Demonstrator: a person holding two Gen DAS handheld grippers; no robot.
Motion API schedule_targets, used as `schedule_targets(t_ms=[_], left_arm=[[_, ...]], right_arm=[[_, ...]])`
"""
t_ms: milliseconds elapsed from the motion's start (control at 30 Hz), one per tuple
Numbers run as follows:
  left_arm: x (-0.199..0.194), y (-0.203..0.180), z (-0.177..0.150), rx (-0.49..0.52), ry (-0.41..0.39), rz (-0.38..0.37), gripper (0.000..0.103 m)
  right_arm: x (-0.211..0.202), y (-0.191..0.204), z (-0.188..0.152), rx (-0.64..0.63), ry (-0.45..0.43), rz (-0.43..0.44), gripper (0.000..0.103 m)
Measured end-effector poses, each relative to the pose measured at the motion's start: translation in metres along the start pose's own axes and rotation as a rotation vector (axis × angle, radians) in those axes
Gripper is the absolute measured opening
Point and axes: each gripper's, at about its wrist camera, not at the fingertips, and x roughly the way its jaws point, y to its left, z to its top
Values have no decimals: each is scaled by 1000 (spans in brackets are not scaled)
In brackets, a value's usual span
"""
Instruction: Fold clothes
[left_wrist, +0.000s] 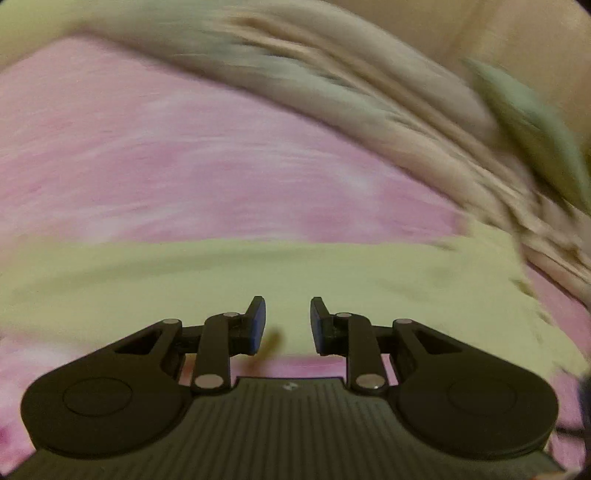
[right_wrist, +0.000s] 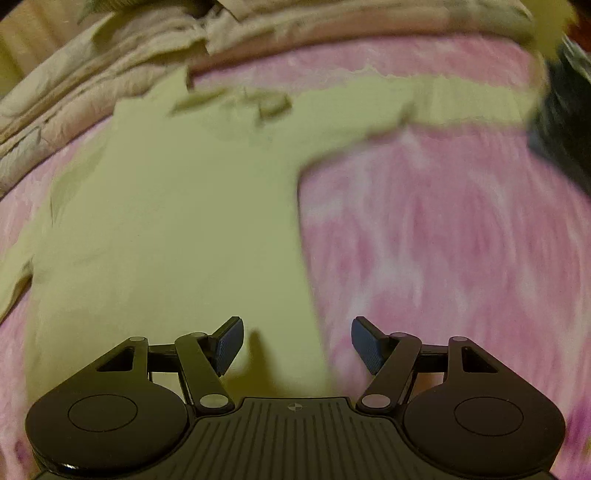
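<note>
Both grippers empty over a spread shirt on a pink bed cover.

Right gripper (right_wrist: 297, 345) nearest: fingers wide apart, nothing between them, poised over the shirt's (right_wrist: 177, 221) lower right edge. Shirt, pale yellow, lies flat on the pink cover (right_wrist: 443, 240), body spread out, one sleeve (right_wrist: 461, 99) stretched sideways, collar at the far end, no fold visible across the body. Left gripper (left_wrist: 288, 325): fingers parted to a medium gap, holding nothing, over a band of the same yellow cloth (left_wrist: 258, 273). Beige bedding (right_wrist: 74, 92) bunched just beyond. Both views motion-blurred. Judgement: shirt is laid out flat, unfolded; sleeves and body folds remain. A dark object (right_wrist: 565, 118) at the right edge is too blurred to identify.
</note>
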Motion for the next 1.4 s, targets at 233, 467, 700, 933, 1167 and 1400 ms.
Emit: schedule_targets(t_ms=[233,467,700,933,1167,1400], left_arm=[[105,-112,49,230,62,-187,33],[161,-128,58,351,107,-142,9],[170,-124,58,363,15,9,11],[173,-101,63,282,12,173,13],[104,-113,49,43,-50,-33,14],[55,-154,-27,130,66,-73,14]], right_arm=[[38,25,88,-204,-110,25,68],[65,16,110,-164,-108,51,68],[84,-13,95,-92,-69,18,68],[61,-63,104,115,-95,18,68],[41,-147,77,475,-141,21,68],[15,-98,64,251,-106,94,68]])
